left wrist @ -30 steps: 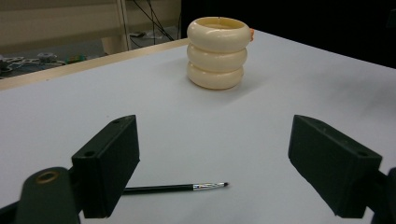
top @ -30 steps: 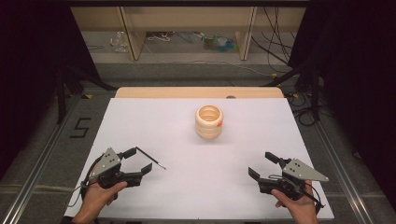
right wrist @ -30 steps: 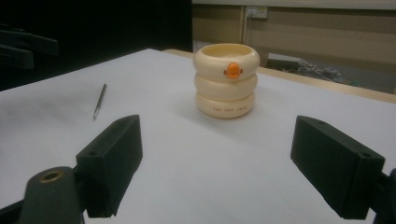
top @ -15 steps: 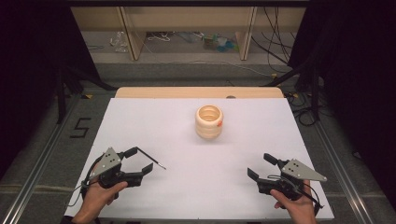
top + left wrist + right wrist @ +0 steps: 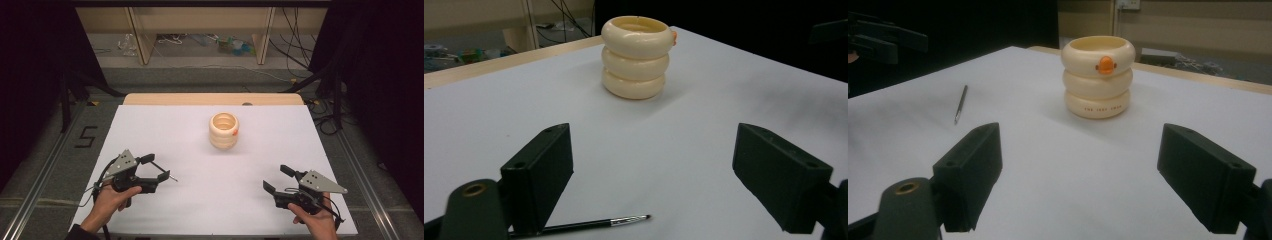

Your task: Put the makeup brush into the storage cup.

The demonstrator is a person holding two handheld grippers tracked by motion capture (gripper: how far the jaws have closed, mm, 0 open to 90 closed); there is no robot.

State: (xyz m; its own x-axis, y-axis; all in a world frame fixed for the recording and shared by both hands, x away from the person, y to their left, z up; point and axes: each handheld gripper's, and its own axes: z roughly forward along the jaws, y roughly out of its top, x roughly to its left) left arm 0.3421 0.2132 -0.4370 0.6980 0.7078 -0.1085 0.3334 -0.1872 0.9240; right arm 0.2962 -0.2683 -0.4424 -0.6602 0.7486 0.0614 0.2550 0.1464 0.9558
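Cream ringed holder stands upright mid-bench; its inside is too shadowed to tell any contents. The right gripper view shows an orange mark and illegible lettering on it. A thin brush lies partly under the left gripper, jaws spread. The right gripper is likewise spread, holding nothing.

I am looking along my left gripper, whose two black jaws are standing wide apart above the white tabletop. A thin paintbrush is lying flat on the tabletop by the left-hand jaw, its handle running behind it. A cream holder of three stacked rings is standing upright near the tabletop's far wooden edge.
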